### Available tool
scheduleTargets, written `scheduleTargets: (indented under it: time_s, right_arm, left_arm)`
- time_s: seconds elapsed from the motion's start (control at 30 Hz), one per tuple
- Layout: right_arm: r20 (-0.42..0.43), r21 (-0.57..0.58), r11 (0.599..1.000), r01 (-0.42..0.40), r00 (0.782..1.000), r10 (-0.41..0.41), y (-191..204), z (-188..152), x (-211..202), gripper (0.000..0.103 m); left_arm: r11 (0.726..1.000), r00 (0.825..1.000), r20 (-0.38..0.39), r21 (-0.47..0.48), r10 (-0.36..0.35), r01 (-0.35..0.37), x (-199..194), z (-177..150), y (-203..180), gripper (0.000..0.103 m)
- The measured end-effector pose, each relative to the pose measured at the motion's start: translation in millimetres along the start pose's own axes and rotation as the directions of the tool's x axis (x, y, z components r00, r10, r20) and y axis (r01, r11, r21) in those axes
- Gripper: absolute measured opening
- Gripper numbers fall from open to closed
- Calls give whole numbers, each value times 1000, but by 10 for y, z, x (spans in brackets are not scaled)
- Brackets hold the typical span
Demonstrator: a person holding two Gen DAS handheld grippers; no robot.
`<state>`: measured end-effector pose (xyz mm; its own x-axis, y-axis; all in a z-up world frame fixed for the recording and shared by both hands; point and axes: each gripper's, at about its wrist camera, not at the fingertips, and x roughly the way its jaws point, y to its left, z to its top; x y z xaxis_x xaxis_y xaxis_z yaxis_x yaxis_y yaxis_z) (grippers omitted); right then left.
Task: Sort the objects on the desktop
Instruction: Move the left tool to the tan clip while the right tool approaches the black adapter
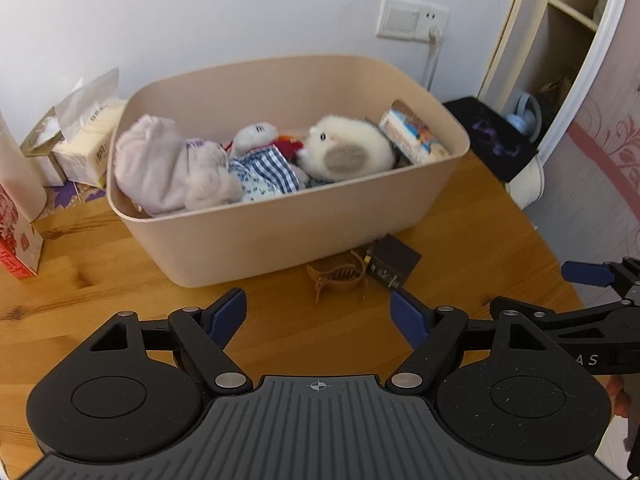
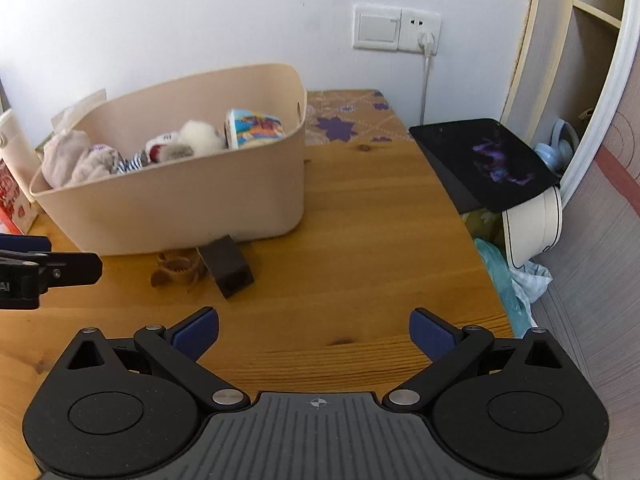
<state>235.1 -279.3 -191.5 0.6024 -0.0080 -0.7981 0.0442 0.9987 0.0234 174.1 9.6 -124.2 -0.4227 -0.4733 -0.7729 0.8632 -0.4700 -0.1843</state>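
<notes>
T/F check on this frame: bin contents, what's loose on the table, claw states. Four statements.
1. The brown hair clip lies inside the beige bin. False: it lies on the table in front of the bin.
2. A small dark box sits beside the hair clip. True.
3. The left claw grips a plush toy. False: it is open and empty.
4. The right claw is open, holding nothing. True.

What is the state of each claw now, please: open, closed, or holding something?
Left claw: open, holding nothing.
Right claw: open, holding nothing.
</notes>
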Motion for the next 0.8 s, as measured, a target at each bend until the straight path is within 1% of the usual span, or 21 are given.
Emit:
scheduleTargets:
  time_s: [0.2,0.37,0.53,0.6,0.7,0.8]
  right_arm:
    - [-29,-59,998,-18,999,17,41,14,230,103]
    - [-46,-104,993,-55,998,50,112,98,439,103]
    - [-49,-150,987,-63,997,56,197,181,626,103]
    - [-56,-162,983,-81,996,72,214,205,693,103]
    - [-55,-190,973,-132,991,124,237,244,765,103]
    - [-56,-226,961,-159,987,150,299,279,826,103]
  left_arm:
    - [1000,999,-46,1,11,-11,251,25,-25,80]
    - [1000,996,-86,-8,21,-22,442,35,3,80]
    - [999,992,-124,-23,36,-39,604,65,58,80]
    - [998,990,-134,-34,39,-44,641,87,88,80]
    - [998,989,-144,-47,37,-44,683,117,121,80]
    - [997,988,-152,-62,35,-45,718,146,134,80]
